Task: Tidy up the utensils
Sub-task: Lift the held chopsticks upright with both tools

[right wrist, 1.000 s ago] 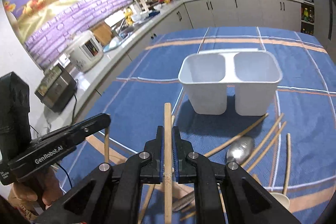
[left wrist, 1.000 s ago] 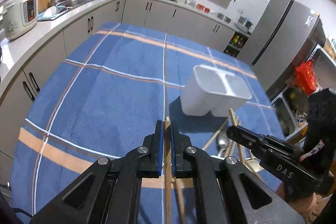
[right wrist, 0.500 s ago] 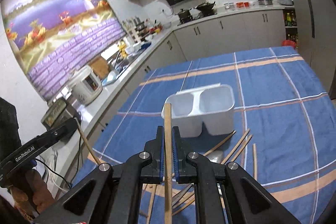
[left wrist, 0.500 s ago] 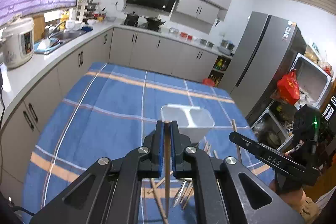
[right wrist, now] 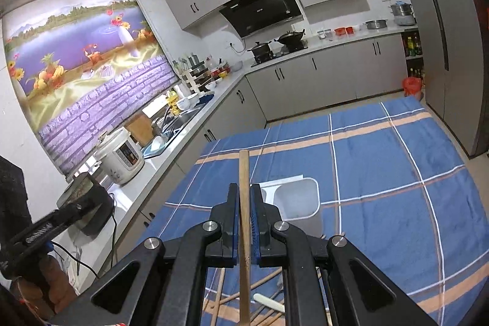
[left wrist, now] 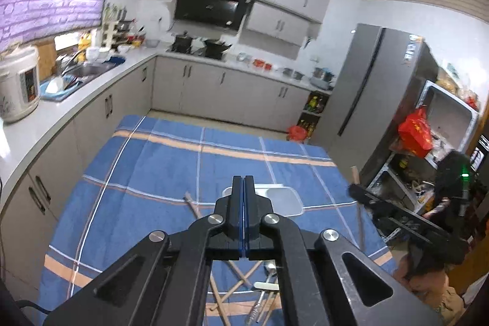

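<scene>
Grey-cabinet kitchen, with a table under a blue plaid tablecloth (left wrist: 159,161) as the work surface.

Right gripper (right wrist: 244,203): fingers pinch a long wooden chopstick (right wrist: 243,188), whose tip stands above the jaws, short of the white two-compartment plastic utensil holder (right wrist: 298,197) on the cloth beyond.

Left gripper (left wrist: 243,197): fingers pressed flat together, nothing visible between them. A second wooden chopstick (left wrist: 191,205) lies loose on the cloth just left of the holder, and it is judged to be the one this gripper was carrying.

Remaining utensils, a heap of wooden chopsticks and metal spoons (left wrist: 259,292), lie on the near side of the holder, below both grippers.

Step in hand, as judged: carrying chopsticks to the holder. To do it well, the right gripper should bring its stick over one compartment, tip it steeply downward so the lower end enters first, and release only once that end is inside the rim. The left gripper must go back for its stick, taking it nearer the middle so it cannot slide out.

Against the earlier frames: both grippers have risen and tilted upward, so the holder now sits lower and smaller in view. The left gripper then pinched a chopstick; now it holds none. The right grip is unchanged.
</scene>
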Action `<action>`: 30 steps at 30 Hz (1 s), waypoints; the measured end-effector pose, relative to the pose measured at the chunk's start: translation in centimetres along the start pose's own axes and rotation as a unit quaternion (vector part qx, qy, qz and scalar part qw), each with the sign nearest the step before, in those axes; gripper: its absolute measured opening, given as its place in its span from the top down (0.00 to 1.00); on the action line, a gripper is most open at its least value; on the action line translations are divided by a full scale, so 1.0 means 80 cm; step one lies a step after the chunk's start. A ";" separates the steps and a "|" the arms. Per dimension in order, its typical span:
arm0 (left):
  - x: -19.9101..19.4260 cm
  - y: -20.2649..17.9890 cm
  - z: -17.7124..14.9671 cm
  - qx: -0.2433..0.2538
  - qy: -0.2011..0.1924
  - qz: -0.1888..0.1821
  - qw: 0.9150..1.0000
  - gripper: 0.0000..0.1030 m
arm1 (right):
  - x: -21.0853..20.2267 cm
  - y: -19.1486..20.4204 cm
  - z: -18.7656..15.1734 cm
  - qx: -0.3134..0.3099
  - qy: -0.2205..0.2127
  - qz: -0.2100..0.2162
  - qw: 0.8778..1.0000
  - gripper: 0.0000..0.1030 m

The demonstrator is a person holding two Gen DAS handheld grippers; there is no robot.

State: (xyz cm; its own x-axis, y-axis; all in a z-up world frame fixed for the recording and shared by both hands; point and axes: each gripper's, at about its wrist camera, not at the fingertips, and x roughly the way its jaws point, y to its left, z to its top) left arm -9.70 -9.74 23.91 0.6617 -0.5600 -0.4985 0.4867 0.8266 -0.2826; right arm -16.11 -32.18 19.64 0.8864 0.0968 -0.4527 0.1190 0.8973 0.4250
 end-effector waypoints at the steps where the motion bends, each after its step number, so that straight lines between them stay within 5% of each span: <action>1: 0.013 0.010 -0.002 -0.014 0.012 0.009 1.000 1.00 | 0.003 -0.001 0.000 0.000 0.002 0.000 1.000 0.93; 3: 0.044 0.034 -0.008 -0.049 0.046 0.020 0.998 0.89 | 0.010 -0.006 -0.003 0.001 0.012 -0.001 1.000 0.93; 5: 0.088 0.065 -0.018 -0.096 0.085 0.024 0.991 0.66 | 0.018 -0.012 -0.010 0.004 0.024 -0.001 1.000 0.93; 6: 0.107 0.078 -0.021 -0.107 0.098 0.031 0.989 0.65 | 0.023 -0.016 -0.014 0.007 0.030 -0.002 1.000 0.93; 11: 0.225 0.112 -0.047 -0.126 0.186 0.066 0.972 0.66 | 0.041 -0.035 -0.036 0.025 0.056 -0.010 0.998 0.93; 20: 0.355 0.108 -0.060 -0.051 0.261 0.113 0.957 0.67 | 0.045 -0.054 -0.045 0.037 0.064 -0.034 0.997 0.93; 21: 0.363 0.109 -0.064 -0.047 0.271 0.113 0.955 0.69 | 0.046 -0.056 -0.047 0.040 0.065 -0.037 0.996 0.93; 23: 0.367 0.107 -0.068 -0.029 0.267 0.118 0.956 0.91 | 0.049 -0.060 -0.048 0.045 0.067 -0.041 0.996 0.93; 30: 0.339 0.126 -0.072 -0.048 0.247 0.097 0.963 0.95 | 0.057 -0.066 -0.051 0.055 0.073 -0.047 0.995 0.93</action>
State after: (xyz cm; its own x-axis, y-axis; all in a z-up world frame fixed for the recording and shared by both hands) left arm 9.85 -16.27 2.87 0.3718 -0.3200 -0.8714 0.3108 0.9275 -0.2079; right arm -14.50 -34.75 12.13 0.7951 0.0840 -0.6006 0.2535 0.8537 0.4549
